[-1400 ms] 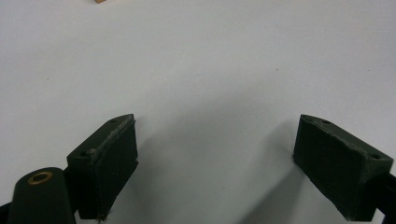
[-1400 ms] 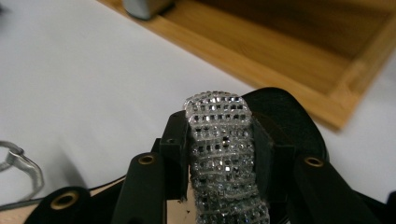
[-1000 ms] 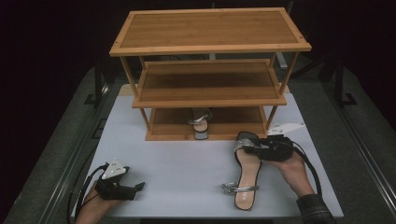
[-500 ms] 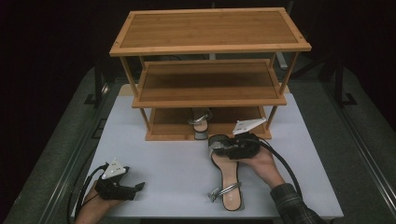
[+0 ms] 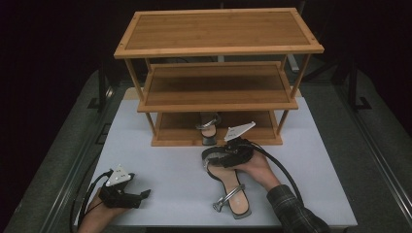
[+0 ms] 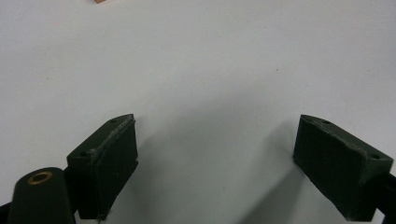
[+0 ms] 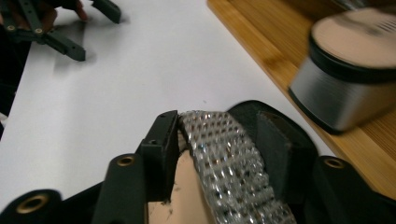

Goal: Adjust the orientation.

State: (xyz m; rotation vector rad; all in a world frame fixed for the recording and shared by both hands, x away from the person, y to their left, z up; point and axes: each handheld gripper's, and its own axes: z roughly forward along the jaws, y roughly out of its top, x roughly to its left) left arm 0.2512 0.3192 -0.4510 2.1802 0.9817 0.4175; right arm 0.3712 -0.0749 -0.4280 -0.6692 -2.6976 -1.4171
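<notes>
Sandal (image 5: pixel 228 187) lies on the white table (image 5: pixel 160 145) just in front of the wooden rack (image 5: pixel 218 73), toe end toward the rack, heel toward the person; its mate (image 5: pixel 208 127) already stands on the rack's bottom shelf, heel outward. The right gripper (image 5: pixel 221 154) sits at the toe end, its jaws either side of the rhinestone strap (image 7: pixel 229 163); they have just been opening, the strap is between them, and the right gripper view shows a slight gap at the pads, so I judge the grip as let go rather than clamped. The left gripper (image 5: pixel 127 196) rests well to the left of the rack's front, jaws wide apart over bare table, holding nothing.

To finish well, the sandal likely belongs beside its mate on the bottom shelf; re-clamp squarely on the strap, keep the sole level, slide it in toe first to the right of the mate, and avoid knocking the mate's heel.
</notes>
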